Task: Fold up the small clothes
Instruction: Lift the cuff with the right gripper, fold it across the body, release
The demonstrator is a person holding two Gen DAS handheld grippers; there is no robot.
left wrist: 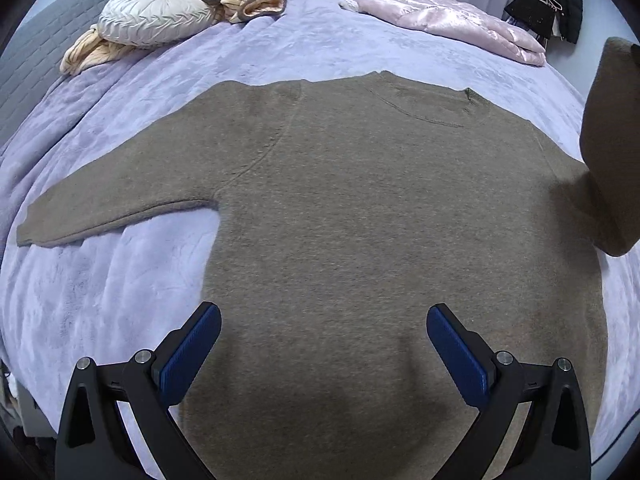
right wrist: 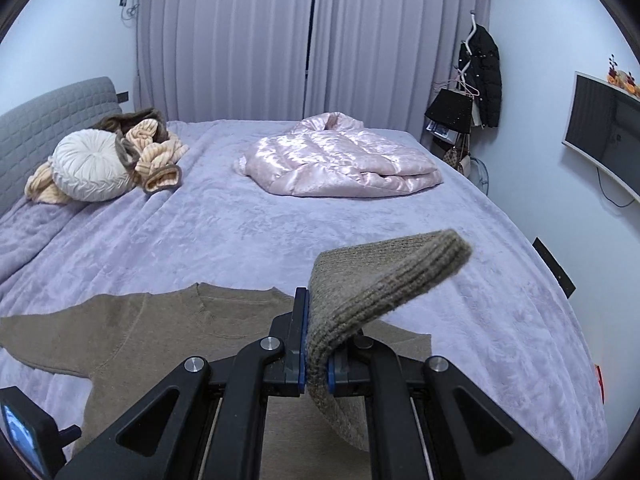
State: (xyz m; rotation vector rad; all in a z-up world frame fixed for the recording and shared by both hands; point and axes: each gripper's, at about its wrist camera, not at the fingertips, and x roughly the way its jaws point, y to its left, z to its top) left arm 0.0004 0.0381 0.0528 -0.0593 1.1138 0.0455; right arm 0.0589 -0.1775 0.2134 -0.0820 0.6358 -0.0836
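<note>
The left gripper (left wrist: 324, 344) is spread wide, its two blue ribbed pads well apart and holding nothing; it hangs over the lower body of the sweater (left wrist: 360, 220), and whether the pads actually touch the knit is hard to judge from this angle. The right gripper (right wrist: 317, 364) is clenched on the sweater's right sleeve cuff (right wrist: 384, 280), the black jaws pressed close with the thick ribbed knit squeezed between their blue pads. The cuff bends up and over the jaws, its rounded end curling free in the air above the bed (right wrist: 460, 320).

The sweater is a soft, fuzzy brown-grey knit with a ribbed round neckline and raglan-style shoulder seams. It lies flat and face up in the middle of the bed, neck pointing away, its left sleeve stretched straight out to the side across the cover. The right sleeve is lifted off the cover and rises at the right edge of the left wrist view.

The bed cover is plush lilac fleece with faint creases. Farther back lie a shiny quilted pink jacket (right wrist: 340, 156), a round pleated white cushion (right wrist: 90, 166) and a peach ribbed garment (right wrist: 160, 156) with brown trim, all well apart from the sweater.
</note>
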